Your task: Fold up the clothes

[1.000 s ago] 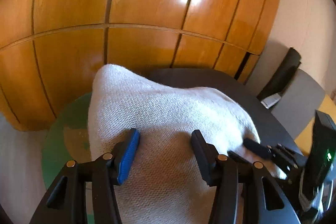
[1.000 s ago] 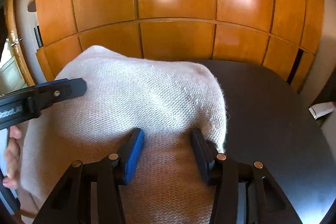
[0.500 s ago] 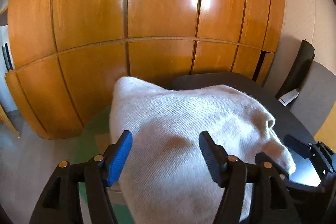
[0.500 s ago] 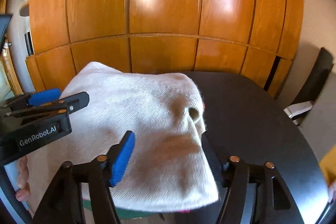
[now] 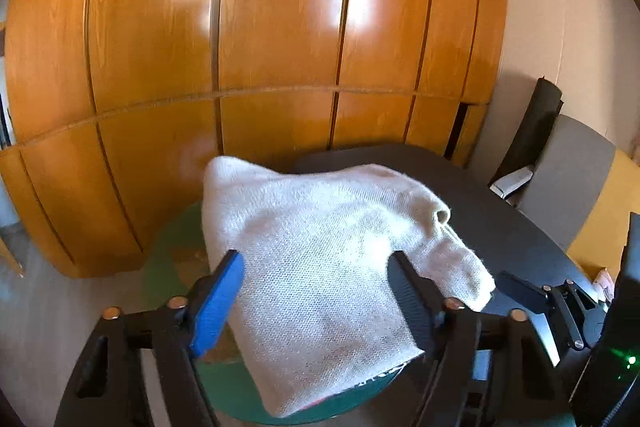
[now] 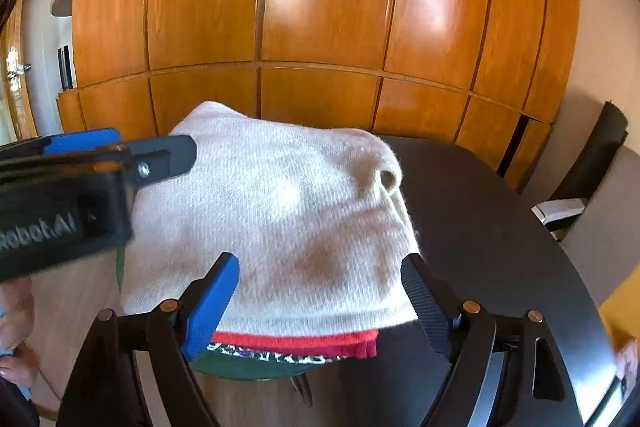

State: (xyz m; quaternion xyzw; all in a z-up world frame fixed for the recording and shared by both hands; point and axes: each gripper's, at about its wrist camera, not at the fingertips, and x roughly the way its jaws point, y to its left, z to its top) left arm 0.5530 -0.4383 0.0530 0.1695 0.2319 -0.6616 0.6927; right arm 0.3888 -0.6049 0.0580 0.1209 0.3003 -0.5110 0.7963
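Note:
A folded cream knit sweater (image 5: 320,267) lies on top of a pile of folded clothes on a green round stool (image 5: 168,267). In the right wrist view the sweater (image 6: 280,219) covers a red garment (image 6: 296,343) and a patterned one below it. My left gripper (image 5: 316,291) is open and empty, its fingers either side of the sweater's near part, held above it. My right gripper (image 6: 320,295) is open and empty, in front of the pile's near edge. The left gripper also shows at the left of the right wrist view (image 6: 120,155).
A dark round table (image 6: 480,227) stands right of the pile. A wooden panelled wardrobe (image 5: 280,47) fills the background. A grey chair (image 5: 568,183) with a black back stands at the right. The green stool also shows under the pile (image 6: 248,367).
Both grippers have opened wider and pulled back and up from the sweater, which now lies released on the pile. The red garment's edge has come into view.

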